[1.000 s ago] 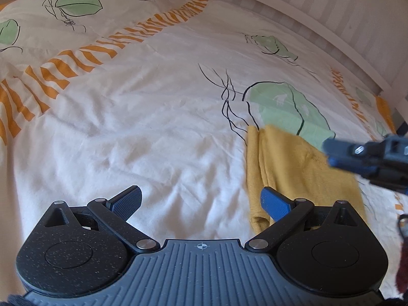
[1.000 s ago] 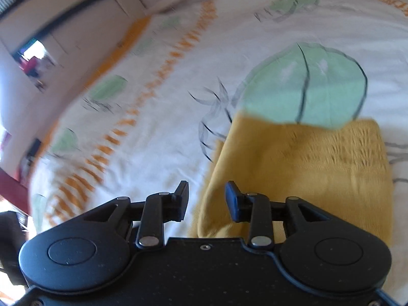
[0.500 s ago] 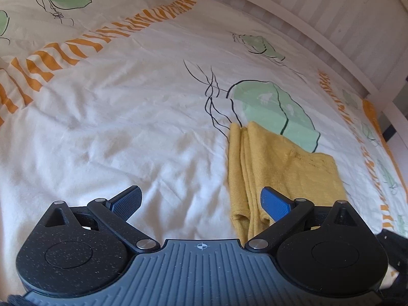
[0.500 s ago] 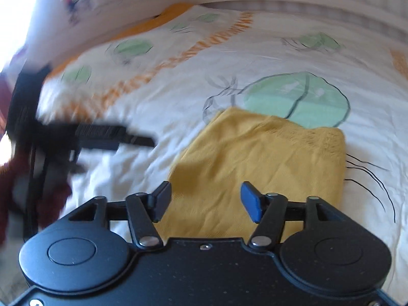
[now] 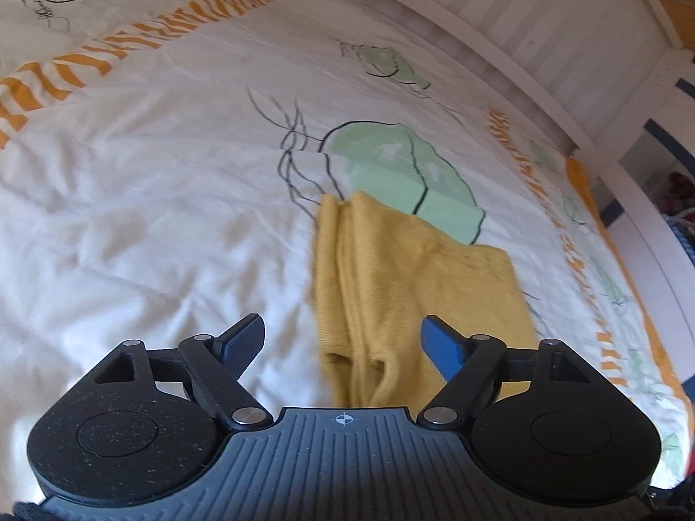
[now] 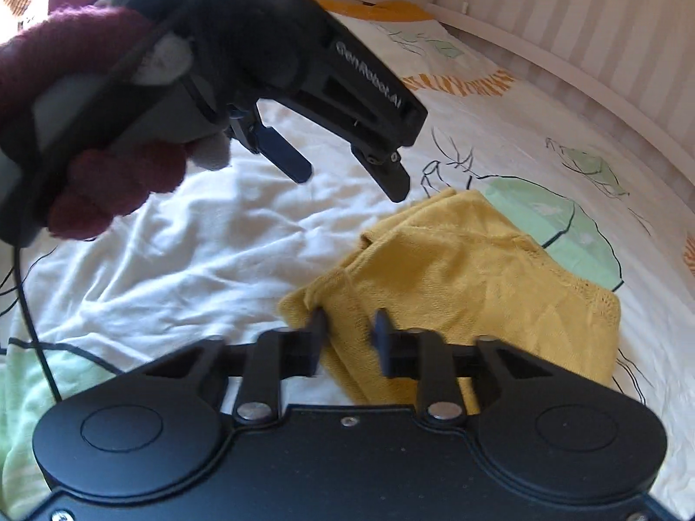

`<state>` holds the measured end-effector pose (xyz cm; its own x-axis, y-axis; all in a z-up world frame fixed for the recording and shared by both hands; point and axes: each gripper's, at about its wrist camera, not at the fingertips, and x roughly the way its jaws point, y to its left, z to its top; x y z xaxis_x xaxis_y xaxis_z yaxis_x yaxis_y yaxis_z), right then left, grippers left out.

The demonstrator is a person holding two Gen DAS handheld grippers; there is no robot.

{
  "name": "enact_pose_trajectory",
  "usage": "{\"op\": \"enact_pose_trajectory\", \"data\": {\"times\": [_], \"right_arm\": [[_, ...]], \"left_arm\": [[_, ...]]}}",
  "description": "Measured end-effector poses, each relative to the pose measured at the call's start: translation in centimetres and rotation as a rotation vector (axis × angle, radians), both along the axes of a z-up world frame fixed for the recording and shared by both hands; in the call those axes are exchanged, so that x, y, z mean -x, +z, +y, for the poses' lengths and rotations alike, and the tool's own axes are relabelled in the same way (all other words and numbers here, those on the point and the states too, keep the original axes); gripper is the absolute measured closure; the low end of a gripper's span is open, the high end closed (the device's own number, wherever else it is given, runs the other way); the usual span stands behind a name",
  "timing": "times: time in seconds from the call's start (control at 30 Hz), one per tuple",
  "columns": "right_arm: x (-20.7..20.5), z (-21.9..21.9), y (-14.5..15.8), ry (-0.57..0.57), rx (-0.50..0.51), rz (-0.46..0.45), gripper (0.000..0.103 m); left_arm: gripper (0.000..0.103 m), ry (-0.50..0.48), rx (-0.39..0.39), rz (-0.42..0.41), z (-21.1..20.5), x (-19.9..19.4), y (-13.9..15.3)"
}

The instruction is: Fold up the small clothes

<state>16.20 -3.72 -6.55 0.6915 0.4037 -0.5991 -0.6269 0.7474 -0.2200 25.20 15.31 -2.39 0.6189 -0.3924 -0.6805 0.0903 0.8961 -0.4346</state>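
Item: yellow garment (image 5: pixel 412 286), folded in layers, lying on a white bedspread (image 5: pixel 152 217) printed with green leaves and orange stripes; its far edge overlaps one green leaf.

Left gripper (image 5: pixel 345 341): fingers spread, having just narrowed somewhat, hovering above the garment's near end without touching it (held by a hand in a maroon knit glove (image 6: pixel 87 182)).

Right gripper (image 6: pixel 349 334): jaws have just been closing; fingers now pinch the garment's near-left corner fold.

Striped wall (image 5: pixel 499 13) beyond the bed.
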Motion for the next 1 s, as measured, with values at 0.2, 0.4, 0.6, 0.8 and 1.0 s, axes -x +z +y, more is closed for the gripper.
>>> {"op": "enact_pose_trajectory", "data": {"times": [0.2,0.4,0.6,0.8,1.0], "right_arm": [[0.2,-1.0,0.3,-0.015,-0.078,0.023,0.09],[0.3,-1.7,0.1,-0.025,-0.12,0.05,0.09],[0.2,-2.1,0.0,-0.031,-0.149,0.062,0.09],[0.3,-2.1,0.0,-0.034,-0.162,0.061,0.09],[0.8,-1.8,0.7,-0.01,-0.194,0.049,0.09]], "left_arm": [[0.026,-0.059,-0.004,0.029,-2.4,-2.2,0.2],[0.036,-0.085,0.045,0.128,-4.0,-6.2,-0.9],[0.042,-0.085,-0.098,0.184,-5.9,-8.3,-2.8],[0.091,-0.025,-0.063,0.113,-5.3,-7.8,-2.1],[0.091,-0.063,-0.117,0.04,-4.5,-6.5,-0.5]]}}
